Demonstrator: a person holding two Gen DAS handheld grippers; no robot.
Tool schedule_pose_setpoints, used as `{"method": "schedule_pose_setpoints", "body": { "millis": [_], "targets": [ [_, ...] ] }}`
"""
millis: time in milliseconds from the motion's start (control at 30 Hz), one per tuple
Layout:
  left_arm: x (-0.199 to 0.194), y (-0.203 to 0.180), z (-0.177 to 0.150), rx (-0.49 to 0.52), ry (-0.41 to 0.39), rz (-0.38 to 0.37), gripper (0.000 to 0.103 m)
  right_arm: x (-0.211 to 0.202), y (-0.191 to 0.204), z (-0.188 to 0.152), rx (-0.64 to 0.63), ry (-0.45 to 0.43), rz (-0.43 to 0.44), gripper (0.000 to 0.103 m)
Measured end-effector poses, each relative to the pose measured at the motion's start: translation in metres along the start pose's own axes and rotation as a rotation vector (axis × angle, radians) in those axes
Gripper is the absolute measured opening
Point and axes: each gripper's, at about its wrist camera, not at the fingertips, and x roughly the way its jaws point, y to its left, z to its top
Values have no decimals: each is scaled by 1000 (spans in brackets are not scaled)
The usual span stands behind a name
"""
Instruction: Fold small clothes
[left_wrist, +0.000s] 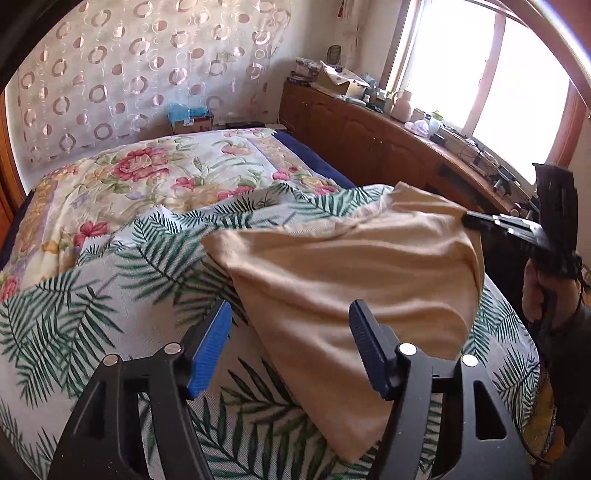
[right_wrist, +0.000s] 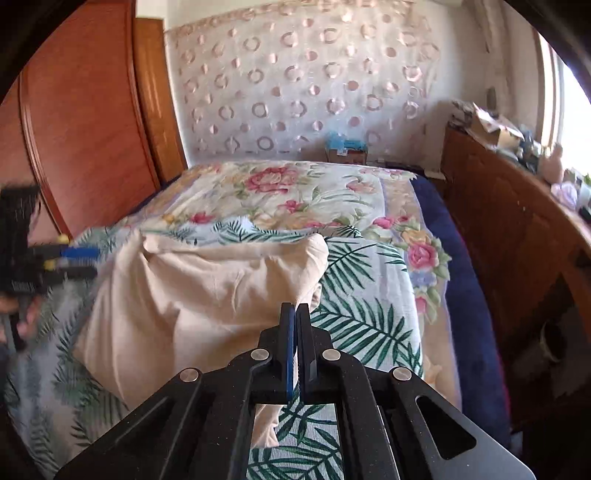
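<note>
Blue-padded fingers (left_wrist: 210, 347) of our left tongs (left_wrist: 290, 345) fill the near edge of the left wrist view, spread wide with nothing between them; the near left part of the beige garment (left_wrist: 351, 280) lies just beyond and below them, released.

That garment, the small piece we are folding, lies on the palm-leaf sheet (left_wrist: 74, 314) at the near end of the bed (right_wrist: 454, 258), crumpled and partly lifted. Our right tongs (right_wrist: 293, 314) are clenched on its right edge, and a sliver of beige cloth shows pinched between the closed pads. We judge that this grip holds one side up and steady so the cloth can be drawn flat or doubled over, while the free left tongs are placed to take a fresh hold on the near left corner.

Each view adds something. From the left wrist we see the right tongs (left_wrist: 476, 221) side-on at the garment's far right edge, with the hand (left_wrist: 543, 295) gripping their handle, plus the bright window (left_wrist: 480, 74) and the cluttered wooden cabinet top (left_wrist: 369, 122) on the right. From the right wrist we see the pinch itself, the garment (right_wrist: 203, 295) bunching toward it, the blurred left tongs (right_wrist: 79, 258) at its left edge, and the wooden wardrobe (right_wrist: 92, 122) far left. The floral quilt (right_wrist: 277, 192) lies farther back in both.
</note>
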Motion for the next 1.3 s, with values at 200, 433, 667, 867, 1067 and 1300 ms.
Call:
{"method": "schedule_pose_setpoints", "body": {
  "millis": [200, 433, 667, 867, 1067, 1300],
  "targets": [
    [-3, -5, -20, -20, 32, -17, 67, -6, -4, -7, 20, 27, 15, 8],
    [-1, -17, -39, -15, 69, -43, 67, -23, 12, -32, -40, 90, 56, 42],
    [14, -33, -47, 44, 106, -35, 40, -17, 22, -55, -85, 167, 113, 42],
    [6, -42, -37, 113, 74, 33, 7, -12, 32, -51, -173, 166, 125, 10],
    [-27, -35, -28, 90, -7, 45, 7, -47, 28, -38, -210, 123, 43, 5],
    [-22, -23, -37, 42, 38, 30, 7, -55, 14, -44, -100, 102, 46, 5]
  ]
}}
